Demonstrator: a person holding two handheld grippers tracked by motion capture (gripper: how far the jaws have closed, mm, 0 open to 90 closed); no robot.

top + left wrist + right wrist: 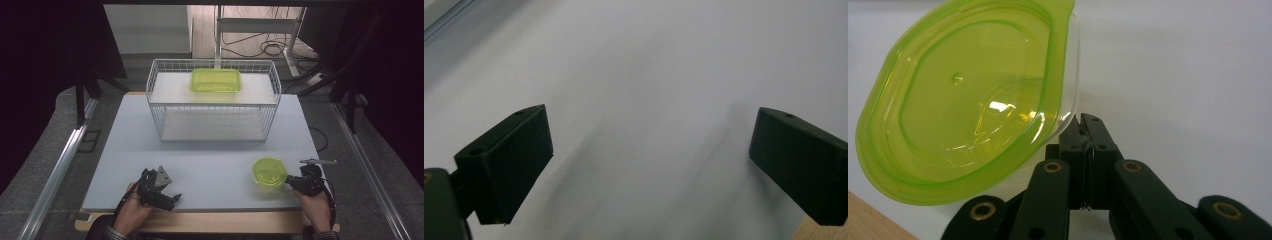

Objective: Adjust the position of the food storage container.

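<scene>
the green bowl point(963, 100) is cut off at the right gripper view's top. the right gripper point(1083, 125) pinches its clear rim; the left gripper point(649, 165) gapes wide over bare surface point(649, 60)

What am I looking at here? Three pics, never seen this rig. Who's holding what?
There is no robot: a person holds a two-jaw claw in each hand at a table. The high view looks down from above the person's side. The other two pictures come from cameras riding on each claw, looking along its black jaws.

On the table stands a white wire basket, and a green rectangular container sits on its upper shelf.

The left claw is near the table's front edge; in its own view the jaws stand wide apart over bare table, holding nothing.

The right claw is shut on the clear rim of a round container with a green lid, near the front right of the table. The container looks tilted in that claw's view.
</scene>
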